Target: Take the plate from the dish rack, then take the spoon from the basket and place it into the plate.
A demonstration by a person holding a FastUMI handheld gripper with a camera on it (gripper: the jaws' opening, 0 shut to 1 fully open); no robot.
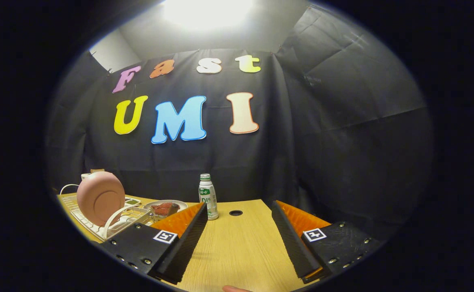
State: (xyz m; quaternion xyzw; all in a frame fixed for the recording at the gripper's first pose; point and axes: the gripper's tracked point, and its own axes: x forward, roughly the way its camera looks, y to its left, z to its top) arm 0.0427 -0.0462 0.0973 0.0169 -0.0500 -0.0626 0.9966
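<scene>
gripper: fingers spread wide, holding nothing, bare wooden table between them | 1 pink plate: upright in white dish rack, left of the fingers, near table's left edge | 1 bottle: beyond the left finger, label unreadable | 1 cable hole: near far edge

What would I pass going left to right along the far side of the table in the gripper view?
Pink plate standing in the white dish rack → shallow dish holding something reddish → white bottle with green cap → round cable hole. The open gripper holds nothing.
</scene>
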